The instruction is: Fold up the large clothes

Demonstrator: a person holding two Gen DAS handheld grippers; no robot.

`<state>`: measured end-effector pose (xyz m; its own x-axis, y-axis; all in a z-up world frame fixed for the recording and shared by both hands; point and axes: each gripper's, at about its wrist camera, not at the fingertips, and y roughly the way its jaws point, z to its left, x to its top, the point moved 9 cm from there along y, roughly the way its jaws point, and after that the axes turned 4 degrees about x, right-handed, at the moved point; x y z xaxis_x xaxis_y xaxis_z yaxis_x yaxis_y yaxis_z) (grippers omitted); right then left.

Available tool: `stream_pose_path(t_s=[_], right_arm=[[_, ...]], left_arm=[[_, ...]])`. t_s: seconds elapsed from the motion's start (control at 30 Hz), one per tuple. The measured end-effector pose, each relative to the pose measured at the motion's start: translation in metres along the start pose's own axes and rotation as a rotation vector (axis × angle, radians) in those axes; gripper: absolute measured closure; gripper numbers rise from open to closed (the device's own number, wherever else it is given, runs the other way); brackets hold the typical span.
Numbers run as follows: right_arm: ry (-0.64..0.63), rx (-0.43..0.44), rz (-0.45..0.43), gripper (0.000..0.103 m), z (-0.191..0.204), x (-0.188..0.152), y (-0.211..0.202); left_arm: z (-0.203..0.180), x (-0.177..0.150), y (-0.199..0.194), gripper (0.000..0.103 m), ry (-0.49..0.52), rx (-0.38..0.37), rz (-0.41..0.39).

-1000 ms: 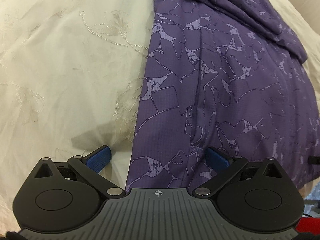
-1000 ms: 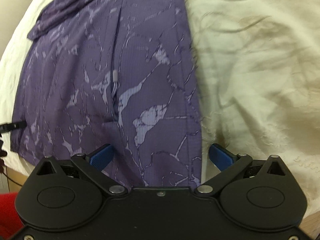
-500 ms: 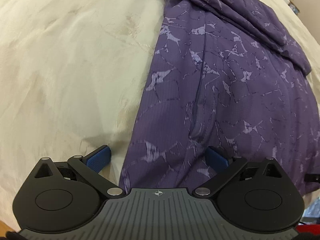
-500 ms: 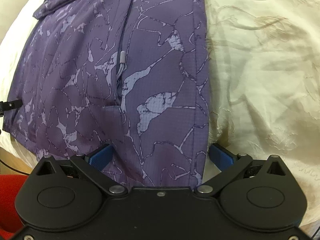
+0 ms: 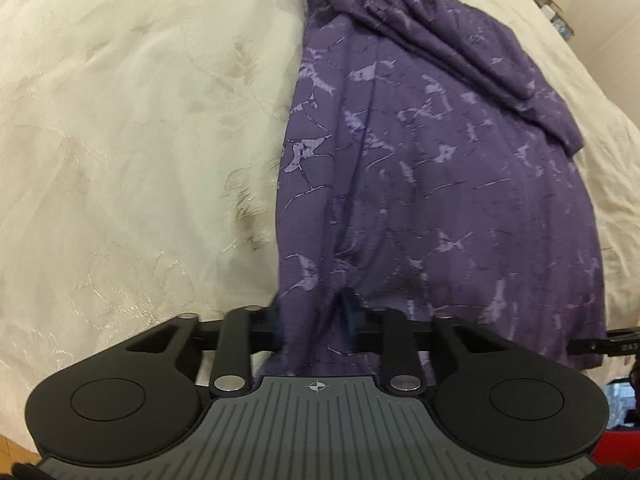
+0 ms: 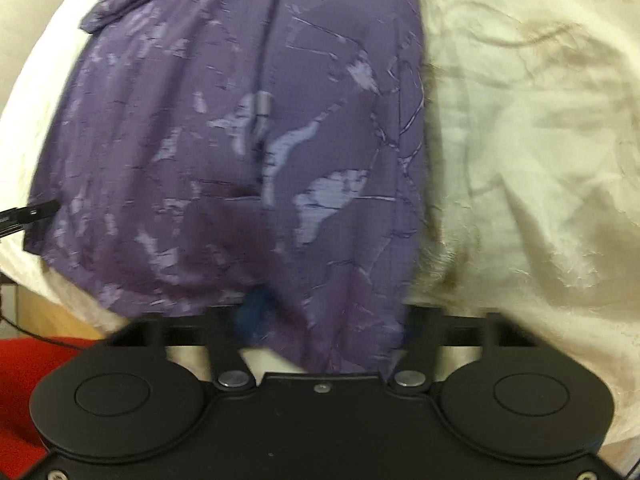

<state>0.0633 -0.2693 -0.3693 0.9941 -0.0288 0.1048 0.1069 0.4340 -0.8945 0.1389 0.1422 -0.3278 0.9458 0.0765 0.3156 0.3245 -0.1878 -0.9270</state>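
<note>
A purple patterned garment (image 5: 440, 184) lies lengthwise on a cream bedspread (image 5: 120, 140). My left gripper (image 5: 314, 316) is at the garment's near hem by its left edge. Its jaws are closing, and the cloth bunches between them. One blue fingertip (image 5: 348, 308) shows; cloth hides the other. In the right wrist view the same garment (image 6: 224, 120) shows a zip pull (image 6: 262, 106). My right gripper (image 6: 330, 312) is at the near hem by the right edge. Its jaws are closing on gathered cloth. This view is blurred, and only one blue fingertip (image 6: 256, 308) shows.
The cream bedspread (image 6: 540, 140) spreads wide beside the garment. A black strap-like piece (image 5: 600, 344) sits at the garment's near corner. Something red (image 6: 24, 380) and wooden floor lie below the bed's edge. Small items (image 5: 556, 20) stand beyond the far corner.
Both pairs of jaws stood wide around the hem and have now closed in on the cloth. The left gripper has lifted a little, and the hem bunches up.
</note>
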Motion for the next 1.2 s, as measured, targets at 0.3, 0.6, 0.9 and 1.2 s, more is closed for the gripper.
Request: stream_pose_path(t_s=[0.3, 0.6, 0.9, 1.2], right_arm=[[0.126, 0.221, -0.192, 0.091, 0.002, 0.020, -0.067], [0.360, 0.384, -0.565, 0.092, -0.017, 0.068, -0.146], [0.300, 0.384, -0.602, 0.092, 0.005, 0.145, -0.147], [0.208, 0.355, -0.557, 0.092, 0.031, 0.167, -0.140]], left_arm=[[0.006, 0.033, -0.056, 0.096, -0.244, -0.160, -0.131], [0.031, 0.089, -0.082, 0.098, -0.541, -0.259, -0.307], [0.045, 0.187, -0.107, 0.103, -0.495, -0.234, -0.496], [0.024, 0.124, -0.056, 0.049, -0.338, -0.197, -0.215]])
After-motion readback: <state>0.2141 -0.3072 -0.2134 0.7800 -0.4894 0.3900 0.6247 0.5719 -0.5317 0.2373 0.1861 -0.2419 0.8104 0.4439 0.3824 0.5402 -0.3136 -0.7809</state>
